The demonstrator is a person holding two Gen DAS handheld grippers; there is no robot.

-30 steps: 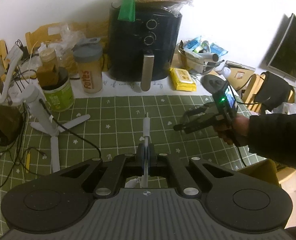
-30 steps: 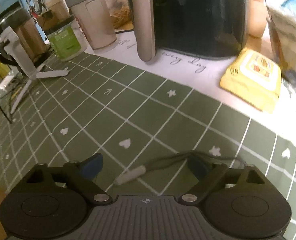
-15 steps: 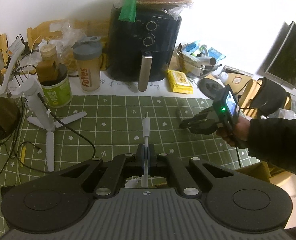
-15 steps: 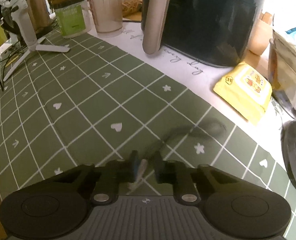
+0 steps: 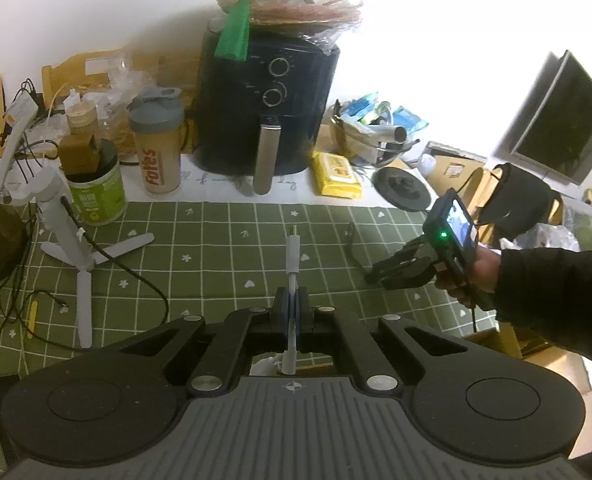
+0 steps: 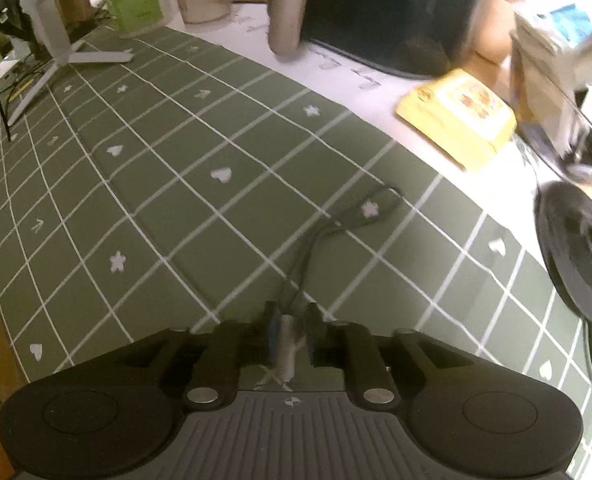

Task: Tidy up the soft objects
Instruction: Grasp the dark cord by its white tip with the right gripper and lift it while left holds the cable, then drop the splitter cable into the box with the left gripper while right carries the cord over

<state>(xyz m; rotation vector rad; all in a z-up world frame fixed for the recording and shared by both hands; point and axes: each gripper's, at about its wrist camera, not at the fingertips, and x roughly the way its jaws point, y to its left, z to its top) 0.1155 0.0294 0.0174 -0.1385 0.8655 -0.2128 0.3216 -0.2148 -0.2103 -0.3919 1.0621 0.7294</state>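
Note:
My left gripper is shut on a white cable, whose plug sticks out forward over the green checked mat. To its right, a hand holds my right gripper low over the mat. In the right wrist view the right gripper has the grey plug of a thin dark cable between its fingers. Its jaws are opening slightly with the plug still gripped. The dark cable stretches forward to a small loop lying on the mat.
A black air fryer, a shaker bottle and a green tub line the back. A white tripod stand with wires is at the left. A yellow wipes pack and a black round disc lie at the right.
The right gripper closed on the dark cable's plug and drew away to the right, pulling the cable out straighter. The left gripper kept still with the white cable.

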